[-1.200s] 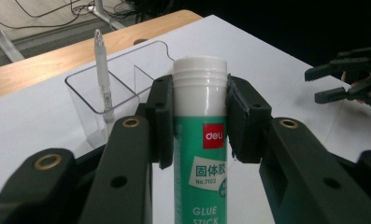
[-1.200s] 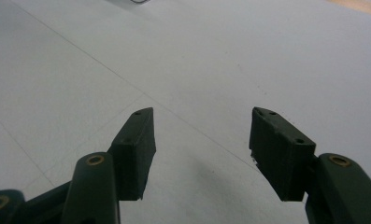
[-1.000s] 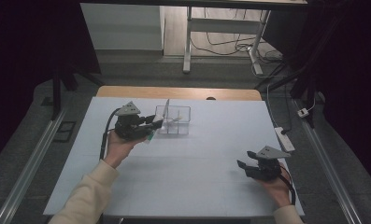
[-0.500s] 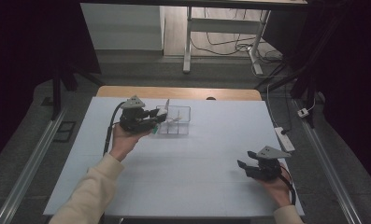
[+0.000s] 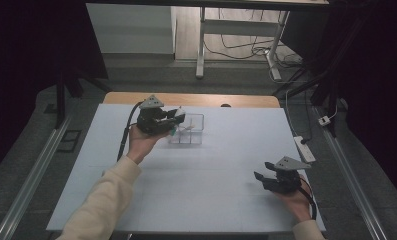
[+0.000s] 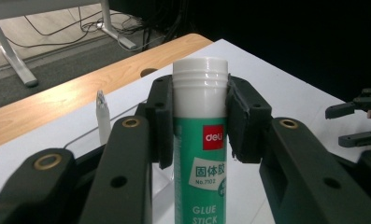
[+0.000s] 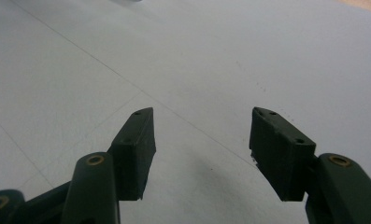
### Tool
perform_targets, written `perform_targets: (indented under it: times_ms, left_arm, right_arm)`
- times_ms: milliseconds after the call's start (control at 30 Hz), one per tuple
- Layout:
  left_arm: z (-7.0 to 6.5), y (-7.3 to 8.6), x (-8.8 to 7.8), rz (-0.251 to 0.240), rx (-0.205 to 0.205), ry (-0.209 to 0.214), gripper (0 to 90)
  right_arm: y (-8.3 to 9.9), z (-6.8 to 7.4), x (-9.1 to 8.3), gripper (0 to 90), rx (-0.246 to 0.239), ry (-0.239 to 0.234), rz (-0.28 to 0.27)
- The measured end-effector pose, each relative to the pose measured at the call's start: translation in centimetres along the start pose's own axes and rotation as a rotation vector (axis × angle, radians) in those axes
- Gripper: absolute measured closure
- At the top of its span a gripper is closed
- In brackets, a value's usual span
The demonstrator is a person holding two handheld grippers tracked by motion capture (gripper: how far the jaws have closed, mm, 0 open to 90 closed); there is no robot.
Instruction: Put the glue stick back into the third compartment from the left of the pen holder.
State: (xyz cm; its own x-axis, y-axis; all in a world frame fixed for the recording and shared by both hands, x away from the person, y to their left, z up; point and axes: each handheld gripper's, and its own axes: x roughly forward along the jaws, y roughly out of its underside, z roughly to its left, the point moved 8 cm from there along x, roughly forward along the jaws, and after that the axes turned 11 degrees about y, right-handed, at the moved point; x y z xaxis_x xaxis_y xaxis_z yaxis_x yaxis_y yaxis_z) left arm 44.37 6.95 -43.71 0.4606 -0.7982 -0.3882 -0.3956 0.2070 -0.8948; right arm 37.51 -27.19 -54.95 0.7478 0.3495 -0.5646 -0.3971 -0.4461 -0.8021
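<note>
Meanwhile left tongs (image 6: 199,121) clamp a glue stick (image 6: 201,154) beside the clear organizer (image 5: 188,131); right tongs (image 7: 199,149) gape apart.

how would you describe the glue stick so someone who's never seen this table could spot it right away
On the white table, go to the clear compartment box near the far edge. Just at its left the left tongs are clamped on the glue stick. It is an upright green tube with a white cap, a red logo and the words GLUE STICK, unlike the thin white pen-like thing behind it.
</note>
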Motion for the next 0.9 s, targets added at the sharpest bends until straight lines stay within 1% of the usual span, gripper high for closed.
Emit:
perform_targets:
  times_ms: [100,267,500,633,767,900]
  left_arm:
    - [0.1,-0.3,0.3,0.003,0.008,-0.007,64.8]
    - [0.4,-0.7,0.8,-0.002,0.009,-0.009,64.7]
    - [0.9,-1.2,1.4,0.007,0.014,-0.022,64.7]
    - [1.2,-1.6,1.7,0.005,0.011,-0.029,64.7]
    - [1.5,-1.9,2.1,0.002,0.016,-0.037,64.7]
    - [1.8,-2.2,2.7,0.001,0.009,-0.039,64.7]
  right_arm:
    - [0.0,0.0,0.0,40.0,-0.001,0.000,0.001]
    - [0.0,0.0,0.0,40.0,-0.001,-0.003,0.000]
    - [0.0,0.0,0.0,40.0,0.001,-0.002,-0.003]
    - [0.0,0.0,0.0,40.0,0.000,-0.004,-0.003]
    - [0.0,0.0,0.0,40.0,-0.001,0.000,-0.001]
    - [0.0,-0.1,0.0,40.0,0.002,-0.003,-0.003]
